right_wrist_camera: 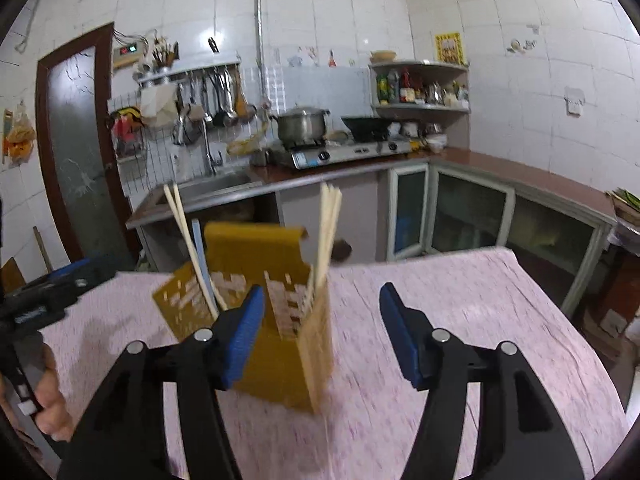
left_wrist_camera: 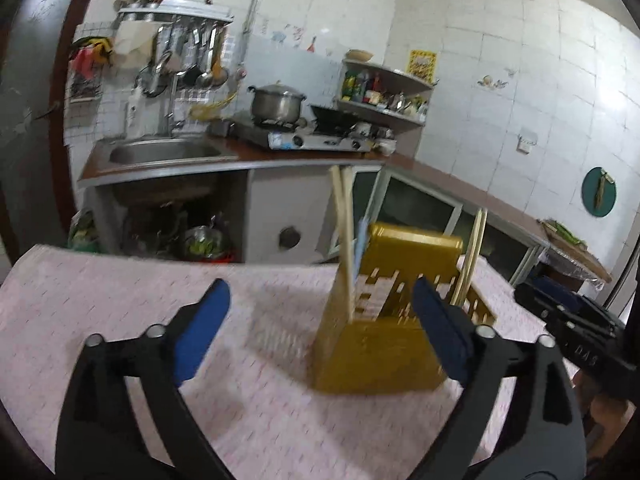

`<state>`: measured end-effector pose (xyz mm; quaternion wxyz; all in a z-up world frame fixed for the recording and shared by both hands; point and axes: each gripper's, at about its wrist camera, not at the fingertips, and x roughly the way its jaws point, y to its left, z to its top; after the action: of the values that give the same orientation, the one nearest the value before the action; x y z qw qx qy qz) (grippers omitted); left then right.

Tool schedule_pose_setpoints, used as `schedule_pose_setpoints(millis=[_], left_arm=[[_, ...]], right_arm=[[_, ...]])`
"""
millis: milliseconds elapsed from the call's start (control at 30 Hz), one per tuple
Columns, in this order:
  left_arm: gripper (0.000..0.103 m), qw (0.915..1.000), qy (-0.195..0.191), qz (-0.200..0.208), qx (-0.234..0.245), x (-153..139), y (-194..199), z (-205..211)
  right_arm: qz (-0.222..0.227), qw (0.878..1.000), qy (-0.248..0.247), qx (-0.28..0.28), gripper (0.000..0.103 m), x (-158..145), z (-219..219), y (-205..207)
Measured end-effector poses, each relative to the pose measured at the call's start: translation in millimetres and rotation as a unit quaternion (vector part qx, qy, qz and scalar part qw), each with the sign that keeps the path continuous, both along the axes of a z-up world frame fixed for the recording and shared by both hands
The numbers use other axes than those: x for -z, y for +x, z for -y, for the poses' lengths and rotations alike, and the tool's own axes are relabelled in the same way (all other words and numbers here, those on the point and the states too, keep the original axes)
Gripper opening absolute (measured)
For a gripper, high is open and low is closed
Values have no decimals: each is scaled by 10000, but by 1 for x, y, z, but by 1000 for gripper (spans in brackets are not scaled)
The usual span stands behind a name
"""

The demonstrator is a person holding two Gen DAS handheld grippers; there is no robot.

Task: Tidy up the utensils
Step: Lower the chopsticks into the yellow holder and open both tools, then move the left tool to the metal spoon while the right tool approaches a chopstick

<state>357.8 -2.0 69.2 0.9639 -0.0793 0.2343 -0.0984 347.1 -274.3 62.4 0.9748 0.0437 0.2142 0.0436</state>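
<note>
left gripper: blue ribbed pads spread wide, empty | right gripper: parted, empty | holder: boxy slotted yellow plastic, upright on pink speckled tablecloth, 1 o'clock of left pads | chopsticks: pale slim sticks standing inside

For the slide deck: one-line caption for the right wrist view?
Open right gripper near a yellow slotted utensil holder holding chopsticks on a pink-patterned table.
</note>
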Motion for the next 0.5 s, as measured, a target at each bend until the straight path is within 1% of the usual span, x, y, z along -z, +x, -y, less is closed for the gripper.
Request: schedule_pose_setpoints(millis=[67, 133, 200, 300, 400, 500], left_arm=[[98, 9998, 53, -179, -76, 5, -13, -7], [98, 9989, 133, -422, -164, 13, -26, -11], [98, 9965, 253, -753, -266, 24, -37, -12], [98, 9928, 342, -1131, -195, 44, -55, -10], [98, 9897, 434, -1353, -153, 64, -73, -6], [98, 9871, 489, -1522, -132, 78, -83, -2]], right_arm=[[-159, 9998, -21, 93, 66, 9, 0, -14], [-271, 9995, -108, 158, 68, 16, -4, -25], [-383, 9989, -213, 167, 70, 26, -11, -40], [-522, 9981, -308, 88, 71, 42, -24, -62], [-674, 9971, -322, 111, 71, 60, -33, -76], [-953, 9953, -175, 65, 71, 81, -38, -85]])
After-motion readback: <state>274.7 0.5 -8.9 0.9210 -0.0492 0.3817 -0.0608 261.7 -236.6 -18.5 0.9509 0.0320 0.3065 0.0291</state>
